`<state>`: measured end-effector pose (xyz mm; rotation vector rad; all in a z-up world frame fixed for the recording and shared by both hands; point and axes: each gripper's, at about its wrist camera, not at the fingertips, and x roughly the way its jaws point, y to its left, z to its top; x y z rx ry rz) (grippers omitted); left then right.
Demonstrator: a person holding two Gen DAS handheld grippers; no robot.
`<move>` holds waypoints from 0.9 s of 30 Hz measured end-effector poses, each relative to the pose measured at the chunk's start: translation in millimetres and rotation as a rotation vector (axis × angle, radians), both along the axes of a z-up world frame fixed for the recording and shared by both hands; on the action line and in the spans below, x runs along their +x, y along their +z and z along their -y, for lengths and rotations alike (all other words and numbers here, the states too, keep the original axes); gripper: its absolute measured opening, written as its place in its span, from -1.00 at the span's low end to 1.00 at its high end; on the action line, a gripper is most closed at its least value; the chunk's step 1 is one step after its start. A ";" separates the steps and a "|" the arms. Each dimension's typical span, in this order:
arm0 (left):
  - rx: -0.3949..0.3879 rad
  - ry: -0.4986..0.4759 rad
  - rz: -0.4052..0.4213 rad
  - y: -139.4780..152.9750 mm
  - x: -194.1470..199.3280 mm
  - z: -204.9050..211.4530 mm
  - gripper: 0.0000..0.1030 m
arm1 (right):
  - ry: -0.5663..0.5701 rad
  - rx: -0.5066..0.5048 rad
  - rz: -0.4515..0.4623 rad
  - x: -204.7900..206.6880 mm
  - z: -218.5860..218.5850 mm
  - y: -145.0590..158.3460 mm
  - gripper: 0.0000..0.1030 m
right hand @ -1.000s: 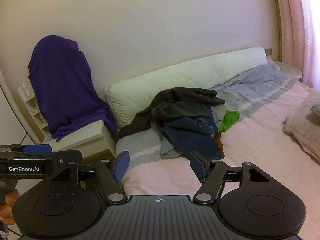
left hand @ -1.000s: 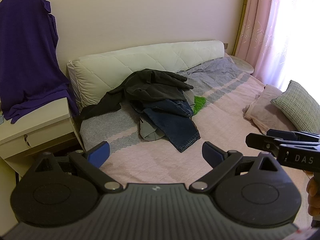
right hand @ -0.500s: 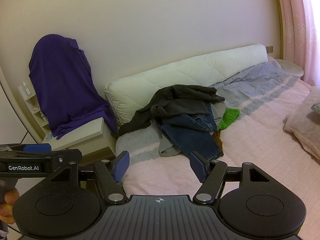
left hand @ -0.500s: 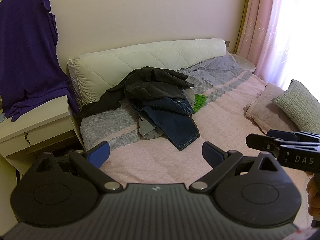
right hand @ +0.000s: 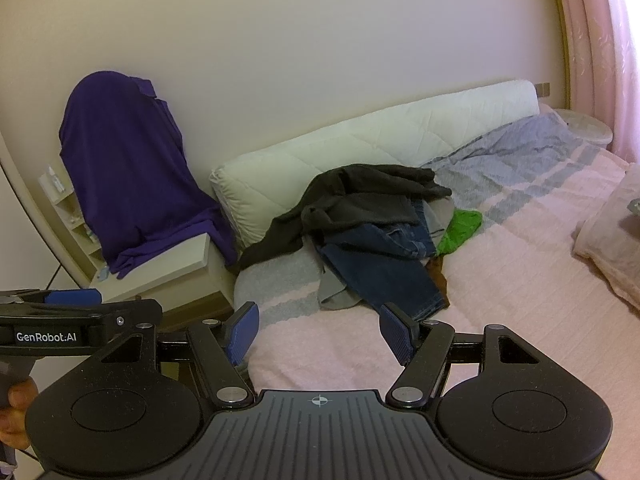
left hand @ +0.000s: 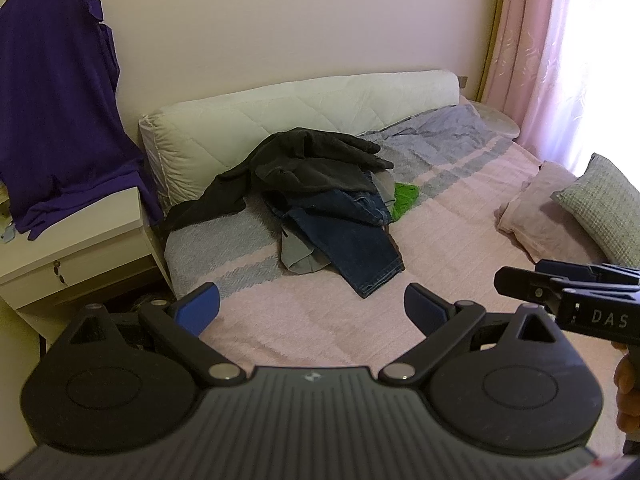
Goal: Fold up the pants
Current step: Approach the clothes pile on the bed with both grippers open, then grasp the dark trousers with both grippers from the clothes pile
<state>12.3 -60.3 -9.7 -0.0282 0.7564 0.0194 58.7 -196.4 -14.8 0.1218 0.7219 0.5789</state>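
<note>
A heap of clothes lies on the pink bed (left hand: 320,320) near the white headboard cushion. Dark blue jeans (left hand: 352,248) (right hand: 384,264) spread out at the heap's front, with one leg toward me. A black garment (left hand: 312,160) (right hand: 360,196) lies on top, and grey (left hand: 298,258) and green (left hand: 404,198) pieces stick out. My left gripper (left hand: 312,312) is open above the bed's near part, short of the jeans. My right gripper (right hand: 322,330) is open too, with the jeans leg just beyond its right finger. Both hold nothing.
A white bedside cabinet (left hand: 72,248) stands left of the bed, with a purple garment (left hand: 52,112) draped above it. Pillows (left hand: 572,208) lie on the bed's right side by pink curtains (left hand: 560,40). A hand (right hand: 16,400) holds the left gripper.
Both views have drifted slightly forward and down toward the bed, so the clothes heap sits a little closer. Both grippers stay open.
</note>
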 end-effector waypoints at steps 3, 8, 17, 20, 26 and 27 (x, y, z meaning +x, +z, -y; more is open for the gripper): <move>0.009 0.014 -0.007 -0.7 2.6 2.8 0.89 | 0.005 0.012 -0.010 4.4 4.9 -3.4 0.25; 0.022 0.037 -0.014 -1.4 7.4 6.6 0.89 | 0.007 0.031 -0.026 13.7 14.4 -10.2 0.25; 0.028 0.044 -0.043 -21.6 50.1 -4.5 0.89 | -0.037 0.057 -0.056 45.5 22.7 -28.4 0.25; 0.023 0.035 -0.052 -32.5 70.6 -17.1 0.89 | -0.058 0.051 -0.073 61.9 18.6 -37.4 0.25; 0.022 0.007 -0.077 -58.0 140.6 -53.7 0.88 | -0.122 0.051 -0.098 111.5 -0.7 -57.1 0.24; 0.020 -0.003 -0.079 -62.4 154.7 -60.7 0.87 | -0.135 0.048 -0.105 121.8 -5.1 -61.1 0.24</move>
